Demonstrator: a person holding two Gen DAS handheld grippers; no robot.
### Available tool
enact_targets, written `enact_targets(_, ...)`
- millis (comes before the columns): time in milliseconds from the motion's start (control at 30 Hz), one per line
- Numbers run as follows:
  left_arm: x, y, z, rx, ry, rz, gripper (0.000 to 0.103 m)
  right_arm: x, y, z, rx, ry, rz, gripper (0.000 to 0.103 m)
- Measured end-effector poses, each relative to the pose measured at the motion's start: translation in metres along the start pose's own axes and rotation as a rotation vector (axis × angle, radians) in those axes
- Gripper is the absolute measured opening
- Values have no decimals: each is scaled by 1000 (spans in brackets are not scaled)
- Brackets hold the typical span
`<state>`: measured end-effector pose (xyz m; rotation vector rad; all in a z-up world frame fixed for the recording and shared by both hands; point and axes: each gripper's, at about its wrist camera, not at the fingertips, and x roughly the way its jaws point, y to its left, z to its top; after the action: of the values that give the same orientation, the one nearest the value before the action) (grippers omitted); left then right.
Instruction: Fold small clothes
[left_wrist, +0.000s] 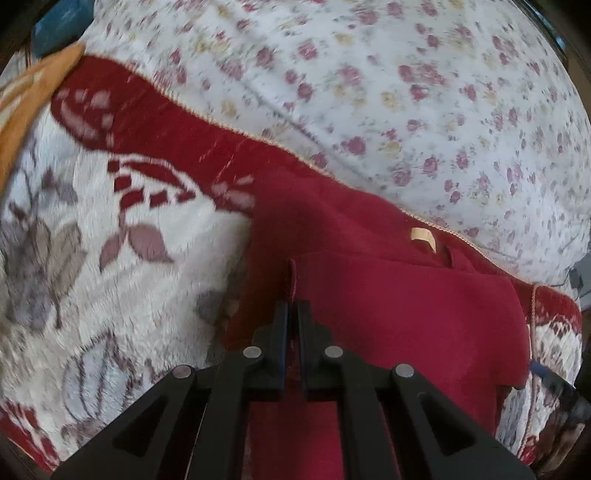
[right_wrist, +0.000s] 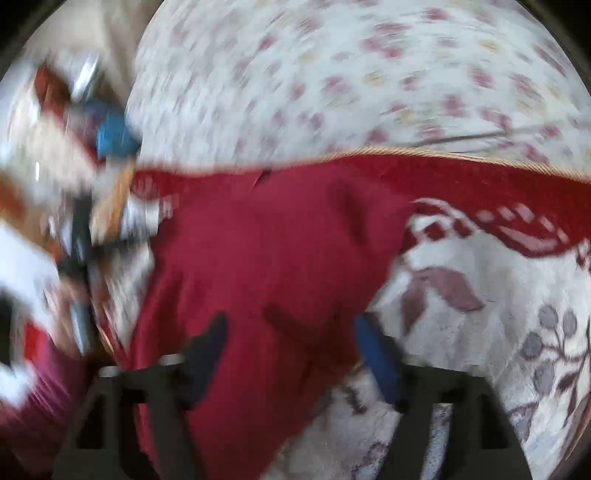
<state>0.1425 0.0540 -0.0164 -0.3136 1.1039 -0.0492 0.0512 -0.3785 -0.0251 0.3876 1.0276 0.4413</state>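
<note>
A small dark red garment (left_wrist: 388, 306) lies on a plush white-and-red flowered blanket (left_wrist: 122, 236). A beige neck label (left_wrist: 423, 236) shows near its far edge. My left gripper (left_wrist: 293, 310) is shut on a raised fold of the garment's edge, with red cloth pinched between its fingers. In the blurred right wrist view the same garment (right_wrist: 266, 251) spreads under my right gripper (right_wrist: 291, 325), which is open with its fingers wide apart above the cloth and holds nothing.
A white sheet with small pink roses (left_wrist: 388, 85) covers the area beyond the blanket's corded edge. An orange cloth (left_wrist: 22, 110) and a blue object (left_wrist: 59, 26) lie at the far left. Blurred clutter (right_wrist: 74, 221) sits left of the garment.
</note>
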Motion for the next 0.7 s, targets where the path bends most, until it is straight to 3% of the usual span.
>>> enact_targets(100,-2,-1,0,2,-17,-2,5,15,-37,11,191,-53,-72,85)
enact_targets(167,-1,-6,-2,32,-25,17,5,36,-58,17,311,-56,-25,85)
enact_targets(267,3,-8,-2,48,-24,35,5,60,-56,26,285,-59,-9,83)
enact_targets(333,3,-9,0,44,-28,28,5,66,-35,32,146,-75,-78,60)
enact_targets(367,2,-10,2,39,-39,13,5,66,-27,34,78,-78,-138,20)
enact_targets(400,0,-12,3,39,-47,4,5,65,-24,35,52,-79,-193,16)
enact_targets(500,-5,-19,5,54,-82,-30,5,40,-33,38,77,-130,-200,13)
enact_targets(533,-5,-23,5,67,-84,-25,5,32,-41,40,97,-150,-235,13)
enact_targets(633,7,-29,4,97,-63,5,5,26,-70,38,203,-138,-225,14)
enact_targets(700,13,-29,2,98,-48,31,5,19,-75,34,227,-158,-324,19)
